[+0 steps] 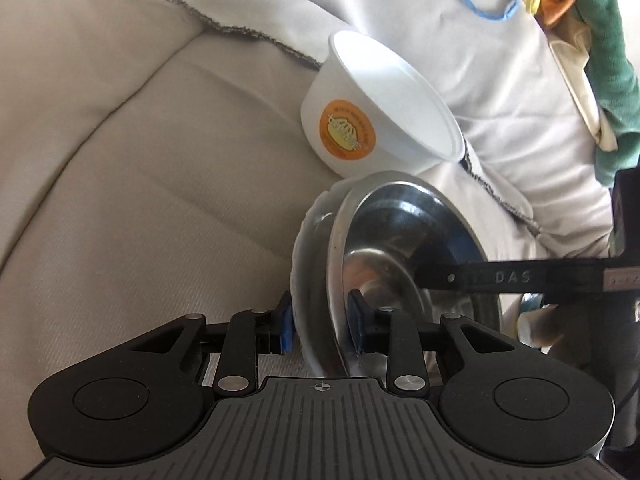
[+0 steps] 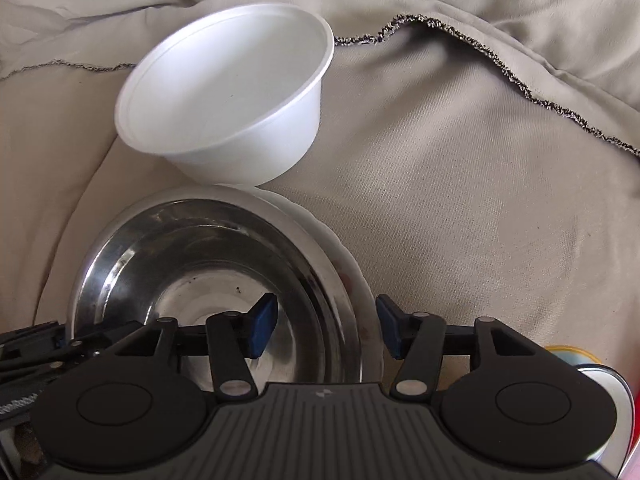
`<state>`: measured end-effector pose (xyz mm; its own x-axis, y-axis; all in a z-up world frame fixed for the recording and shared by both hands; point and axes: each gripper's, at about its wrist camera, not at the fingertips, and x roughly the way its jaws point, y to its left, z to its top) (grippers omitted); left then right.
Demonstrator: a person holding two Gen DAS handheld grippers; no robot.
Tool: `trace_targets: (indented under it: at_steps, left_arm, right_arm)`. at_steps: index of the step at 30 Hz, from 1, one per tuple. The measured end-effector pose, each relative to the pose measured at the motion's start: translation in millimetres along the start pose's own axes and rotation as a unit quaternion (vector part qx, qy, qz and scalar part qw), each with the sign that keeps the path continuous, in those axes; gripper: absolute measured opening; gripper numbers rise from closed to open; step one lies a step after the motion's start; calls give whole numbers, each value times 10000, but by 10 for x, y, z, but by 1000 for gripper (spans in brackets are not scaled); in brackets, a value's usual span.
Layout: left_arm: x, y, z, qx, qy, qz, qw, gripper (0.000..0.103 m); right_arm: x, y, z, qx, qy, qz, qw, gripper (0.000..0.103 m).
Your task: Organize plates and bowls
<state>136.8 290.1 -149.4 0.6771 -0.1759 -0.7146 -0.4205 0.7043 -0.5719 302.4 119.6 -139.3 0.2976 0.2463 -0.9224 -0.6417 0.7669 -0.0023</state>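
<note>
**Mia:** Where are the two tongs?

**Ben:** Both are at the steel dish (image 1: 408,248). The left tongs (image 1: 320,326) point down at a slant to the near edge of the dish. One blue pad is inside the dish. The other pad is outside, by the white plate (image 1: 308,280) under the dish.

**Mia:** Are they squeezing?

**Ben:** I can't tell. The pads sit very close to both rims, but I can't see if they press.

**Mia:** And the right tongs (image 2: 326,328)?

**Ben:** They point almost straight down at the dish from another side. Their pads are apart. One hangs over the inside of the dish and one is out past the plate's edge. There is a gap on each side, so they hold nothing. One of their fingers (image 1: 520,278) sticks across the dish in the left view.

**Mia:** How many things are there?

**Ben:** One steel dish, one white plate and one white bowl (image 2: 228,96). And two tongs.

**Mia:** Where is the plate?

**Ben:** Right under the dish. The dish sits in it.

**Mia:** And the bowl?

**Ben:** Just behind the dish, on the far side from the right tongs. It is tipped over a bit and looks like it touches the rim. It has one orange sticker (image 1: 347,129) on its side.

**Mia:** What is under the dish and plate?

**Ben:** A soft beige cloth (image 2: 460,200).
</note>
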Motion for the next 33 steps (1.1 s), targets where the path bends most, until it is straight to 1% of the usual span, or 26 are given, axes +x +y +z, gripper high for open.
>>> trace_targets:
  at_steps: [2,5,9,11,13,15,17,19,21,22,24,25,26,27,28,30,32,33]
  left_arm:
    - [19,-21,28,22,-47,15,10000,32]
    - [70,-72,97,88,-88,26,9999,37]
    - [108,-55,150,65,-71,-50,9999,37]
    - [48,-13,158,-6,-65,-90,9999,35]
    - [-134,-13,202,24,-330,-51,9994,34]
    - [-381,-59,338,41,-788,33,9969,34]
    - [-548,-129,588,15,-1139,51,9935,34]
    - [-590,-257,897,140,-1340,230,9906,34]
    - [-500,-423,1171,481,-1253,539,9895,34]
    - [-433,-484,1262,637,-1168,591,9894,34]
    - [-330,-539,1296,839,-1099,523,9890,34]
    - [-297,-517,1259,890,-1146,415,9885,34]
    - [-272,-459,1214,828,-1225,301,9885,34]
    - [-218,-404,1193,667,-1209,303,9900,34]
    - [-168,-362,1226,519,-1139,309,9917,34]
    - [-136,-317,1294,456,-1202,187,9915,34]
    - [-100,-285,1313,436,-1279,487,9896,34]
    - [-63,-271,1322,457,-1233,626,9893,34]
  right_arm:
    - [16,-2,-2,58,22,-1,10000,56]
    - [6,-29,1,139,66,71,9999,57]
    - [36,-155,52,249,30,161,9996,56]
    - [34,-173,46,220,26,209,9995,56]
    - [3,-179,34,151,-7,251,9996,56]
    - [-72,-165,21,52,-105,233,9997,56]
    - [-174,-138,33,-17,-235,171,9996,56]
    - [-267,-114,74,-39,-359,70,9993,56]
    - [-351,-117,128,-21,-500,-18,9987,56]
    - [-419,-122,157,13,-588,-53,9983,56]
    - [-547,-141,192,101,-745,-103,9971,56]
    - [-610,-164,210,151,-829,-134,9964,56]
    - [-666,-181,228,198,-904,-163,9956,56]
    - [-705,-193,243,233,-962,-195,9949,56]
    - [-741,-215,279,269,-1021,-244,9941,56]
    - [-760,-220,368,347,-1136,-291,9925,56]
    - [-734,-192,484,419,-1237,-253,9911,56]
    - [-701,-175,540,475,-1279,-232,9904,56]
